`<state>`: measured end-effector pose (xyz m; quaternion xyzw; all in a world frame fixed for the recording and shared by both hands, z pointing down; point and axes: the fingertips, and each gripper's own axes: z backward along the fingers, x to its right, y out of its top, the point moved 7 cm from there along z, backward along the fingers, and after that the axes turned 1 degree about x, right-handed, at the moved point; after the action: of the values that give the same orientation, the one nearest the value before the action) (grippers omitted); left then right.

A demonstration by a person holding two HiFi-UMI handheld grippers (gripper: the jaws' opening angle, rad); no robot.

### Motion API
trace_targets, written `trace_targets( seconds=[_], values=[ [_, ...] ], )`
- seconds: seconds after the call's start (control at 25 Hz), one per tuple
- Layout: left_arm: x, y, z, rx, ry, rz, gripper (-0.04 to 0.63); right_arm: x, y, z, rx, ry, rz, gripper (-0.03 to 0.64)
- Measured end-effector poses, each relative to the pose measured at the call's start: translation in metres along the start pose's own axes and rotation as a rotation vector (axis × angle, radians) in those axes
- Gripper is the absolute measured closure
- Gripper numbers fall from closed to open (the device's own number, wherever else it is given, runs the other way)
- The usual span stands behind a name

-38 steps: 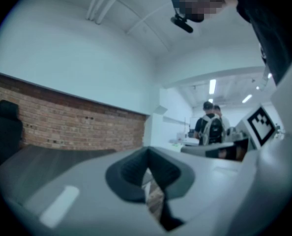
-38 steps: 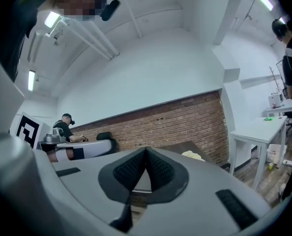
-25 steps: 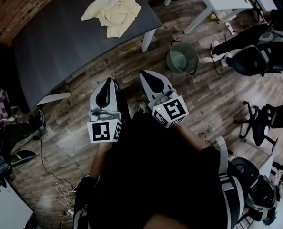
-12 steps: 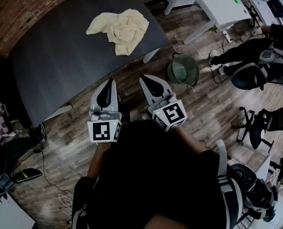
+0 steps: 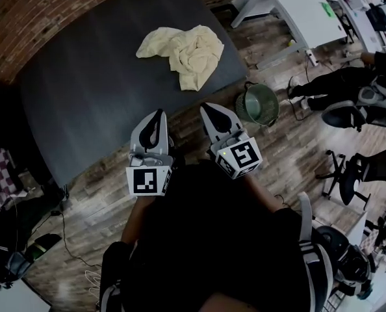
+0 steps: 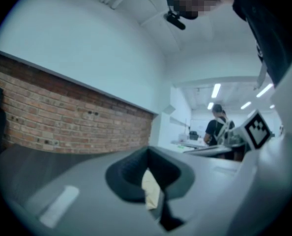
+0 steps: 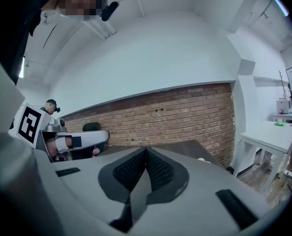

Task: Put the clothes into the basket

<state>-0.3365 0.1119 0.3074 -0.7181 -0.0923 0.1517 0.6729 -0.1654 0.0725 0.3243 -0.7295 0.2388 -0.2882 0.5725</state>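
**A:** Entry one, the clothes. What do we list?

**B:** We list one pale yellow garment (image 5: 186, 51), crumpled in a heap. It lies on the dark table (image 5: 95, 103), toward the table's far right corner, and neither gripper touches it.

**A:** Entry two, the basket?

**B:** We record one round green basket (image 5: 258, 106), upright on the wood floor (image 5: 290, 155), just beside the table's right corner. Garment and basket are near each other but apart (the table's edge runs between them).

**A:** Entry three, the left gripper?

**B:** We find the left gripper (image 5: 158, 113) at the table's near edge, pointing toward the garment and well short of it. Its jaws meet at the tips and have hold of nothing. In the left gripper view a sliver of the yellow garment shows through the slot below the tips, but that is the heap far off on the table top.

**A:** Entry four, the right gripper?

**B:** We find the right gripper (image 5: 206, 107) beside the left one and apart from it, also at the near edge. Its jaws are pressed together and empty. Its own view looks across the table top to a brick wall (image 7: 175, 117).

**A:** Anything else for our list?

**B:** We add these:
- a white desk (image 5: 297, 8) beyond the basket
- a black office chair (image 5: 349, 112) at the right
- a person in a dark top (image 6: 217, 127) standing far off in the left gripper view
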Motion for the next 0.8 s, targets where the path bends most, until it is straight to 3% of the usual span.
trace_targets(
  seconds=[0.28,0.72,0.8],
  values=[
    [-0.043,0.002,-0.007,0.019,-0.025,0.028,0.591,-0.003,0.000,-0.039,-0.014,-0.072,-0.001,0.609],
    [-0.062,0.000,-0.032,0.012,-0.010,0.060,0.591,0.021,-0.001,-0.077,-0.054,-0.102,0.017,0.607],
    [-0.066,0.002,-0.042,0.009,-0.001,0.061,0.591,0.029,-0.002,-0.088,-0.073,-0.091,0.011,0.563]
  ],
)
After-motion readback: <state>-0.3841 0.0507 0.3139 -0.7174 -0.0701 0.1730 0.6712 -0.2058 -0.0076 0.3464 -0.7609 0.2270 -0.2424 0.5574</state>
